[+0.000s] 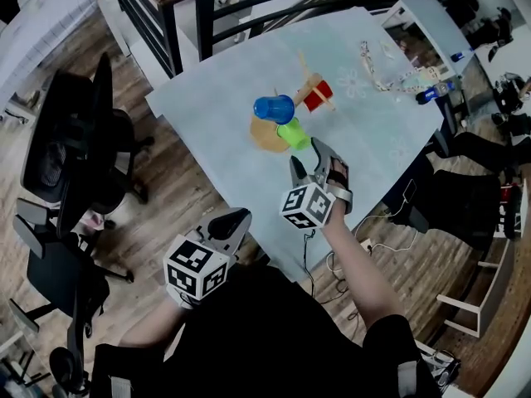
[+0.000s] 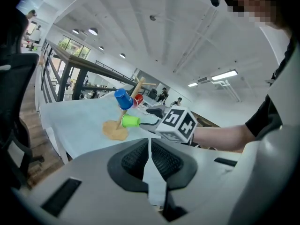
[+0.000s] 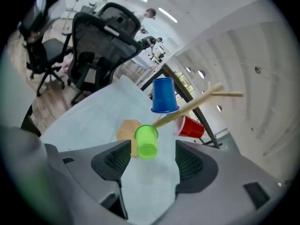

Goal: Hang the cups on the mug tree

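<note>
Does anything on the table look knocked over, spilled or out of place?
Nothing stands out. The blue cup, red cup and green cup all hang on the mug tree, which stands on its base on the table.

In the head view the blue cup [image 1: 274, 108] and the green cup [image 1: 292, 133] cover most of the mug tree [image 1: 304, 65]. Its trunk is hidden, and only a part of its wooden base [image 1: 264, 137] shows. On which peg each cup sits cannot be told there. In the left gripper view the red cup [image 2: 138, 100] is mostly behind the blue cup, and the right tool [image 2: 152, 117] covers a part of the worktop [image 2: 75, 121]. The person's left hand is hidden under the marker cube of the left tool [image 1: 235, 220]. The small things at the worktop's far corner [image 1: 398, 77] are too small to name.
</note>
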Demonstrator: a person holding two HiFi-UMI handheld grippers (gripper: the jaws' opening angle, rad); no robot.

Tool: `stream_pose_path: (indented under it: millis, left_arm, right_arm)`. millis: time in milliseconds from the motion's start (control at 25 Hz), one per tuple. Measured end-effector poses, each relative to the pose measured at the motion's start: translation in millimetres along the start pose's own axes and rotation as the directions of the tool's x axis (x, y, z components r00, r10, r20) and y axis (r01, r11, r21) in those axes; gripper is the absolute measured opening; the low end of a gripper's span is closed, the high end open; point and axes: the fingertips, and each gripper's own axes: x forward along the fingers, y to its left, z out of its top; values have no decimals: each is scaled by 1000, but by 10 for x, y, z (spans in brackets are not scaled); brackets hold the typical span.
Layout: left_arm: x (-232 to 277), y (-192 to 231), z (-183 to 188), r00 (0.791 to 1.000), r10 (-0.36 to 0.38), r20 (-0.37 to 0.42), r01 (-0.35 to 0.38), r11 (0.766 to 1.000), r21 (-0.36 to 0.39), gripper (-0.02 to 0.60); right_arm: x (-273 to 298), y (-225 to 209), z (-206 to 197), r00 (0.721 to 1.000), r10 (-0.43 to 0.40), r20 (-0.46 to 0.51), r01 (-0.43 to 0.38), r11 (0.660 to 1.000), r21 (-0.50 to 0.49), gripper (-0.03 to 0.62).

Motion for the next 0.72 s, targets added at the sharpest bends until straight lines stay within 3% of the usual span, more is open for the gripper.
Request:
stream_pose_path:
  millis: [120,200,320,400,520,600,720]
  left_arm:
    - [66,-90,10,1000,-8,-11,8,1000,13,29]
    - [110,-169,18,1000,-13,-16,13,1000,21,29]
    - [159,-302,26,1000,-17,-20,17,999,31,29]
    - [193,-386,39,1000,-15,-22,16,999,42,29]
    - [231,-511,60,1000,-8,-27,10,998,64,29]
    - [249,-601,63,999,-3,-34,6,997,80,29]
    - [300,-744,88,999,-1,-42,6,993,117,29]
  right_arm:
    - [-289,-82,-168,999,27,32,-32,985,169,290]
    - [-486,-140,-243,996,34,79,-56,955,290,290]
    - [-900,-201,-187,966,18,257,-150,850,505,290]
    - [-1170,-208,-171,936,-11,351,-214,776,593,288]
    - [-1446,-169,-201,911,-22,412,-286,686,669,270]
    - [-1598,-152,-191,890,-19,456,-346,623,701,220]
    - [-1803,-219,-140,856,-38,516,-399,585,706,172]
